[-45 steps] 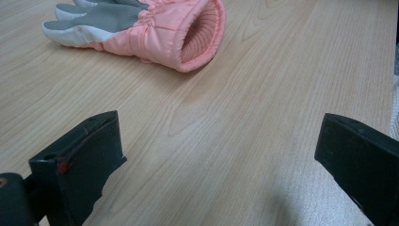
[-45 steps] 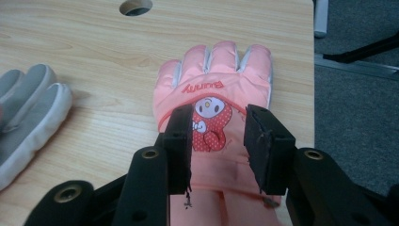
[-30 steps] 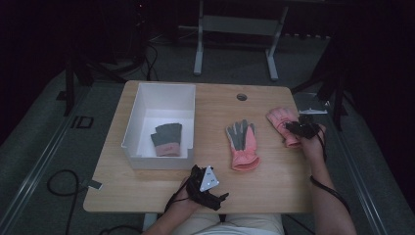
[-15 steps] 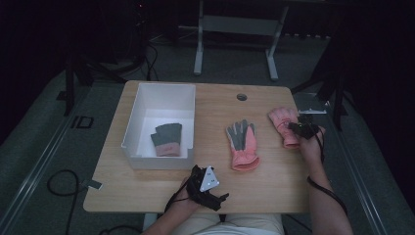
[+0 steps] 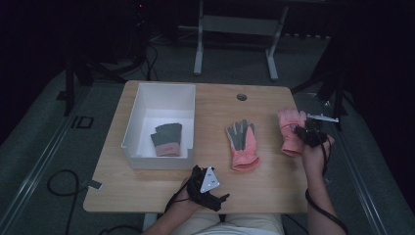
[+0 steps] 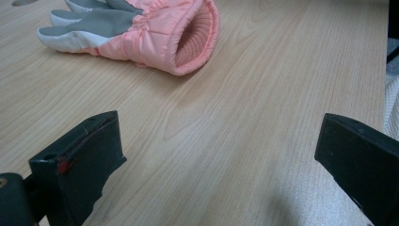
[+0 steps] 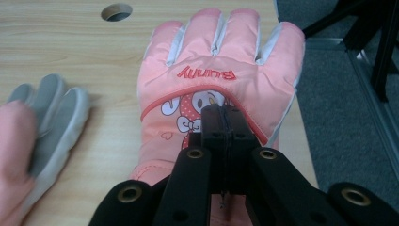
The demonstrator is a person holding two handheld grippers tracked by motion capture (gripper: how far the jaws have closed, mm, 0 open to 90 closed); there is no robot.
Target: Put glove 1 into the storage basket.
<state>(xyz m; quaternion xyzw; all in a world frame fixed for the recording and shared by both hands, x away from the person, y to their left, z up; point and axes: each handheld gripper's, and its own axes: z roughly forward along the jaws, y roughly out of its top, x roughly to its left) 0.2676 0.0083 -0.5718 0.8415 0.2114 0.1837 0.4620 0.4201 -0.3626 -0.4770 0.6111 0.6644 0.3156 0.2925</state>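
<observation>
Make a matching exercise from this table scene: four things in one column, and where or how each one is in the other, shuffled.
Things:
1. grey glove
2. pink glove with the cartoon print
3. pink glove with the grey palm up
4. left claw

Places or states:
A. pinched in the shut right claw at the table's right edge
B. lying inside the white bin
C. open above bare wood
D. lying loose mid-table

Pairs: 1-B, 2-A, 3-D, 4-C

Back of the pink glove (image 7: 216, 89): the word "Bunny" in red stitched letters, seen upside down in the right gripper view, above a cartoon rabbit. No other legible text.
</observation>
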